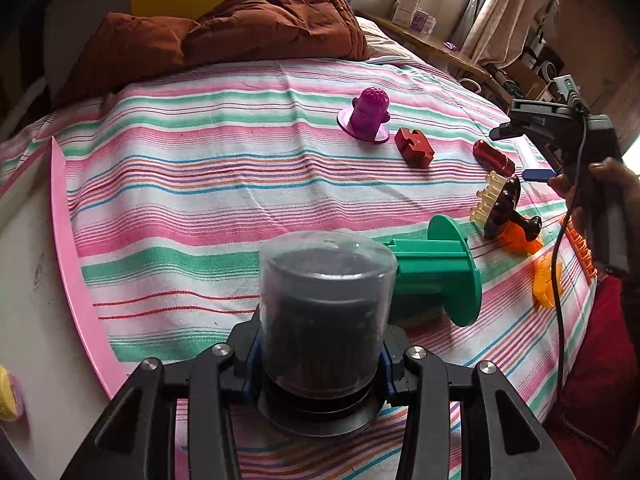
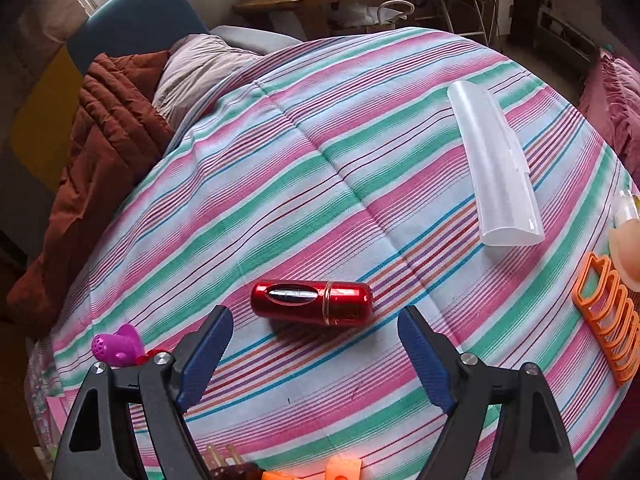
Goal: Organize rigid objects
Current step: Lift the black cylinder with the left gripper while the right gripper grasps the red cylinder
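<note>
A clear-capped jar (image 1: 324,316) is grasped by the left claw (image 1: 320,364) above the bed (image 1: 224,184). The right claw (image 2: 316,344) is released, with nothing held, near a red capsule (image 2: 312,303). Many pieces are still scattered; most sorting seems left.

On the striped bed (image 2: 320,168): one red capsule (image 2: 311,303), one purple perforated toy (image 1: 369,115), one red puzzle-shaped block (image 1: 415,146), one green spool (image 1: 436,270), one clear-capped dark canister (image 1: 325,312), one frosted white tube case (image 2: 494,168), one orange rack of loops (image 2: 610,320), one dark brown hair clip (image 1: 505,210), one orange clip (image 1: 547,282). Beyond, one rust-brown quilt (image 1: 256,28).
</note>
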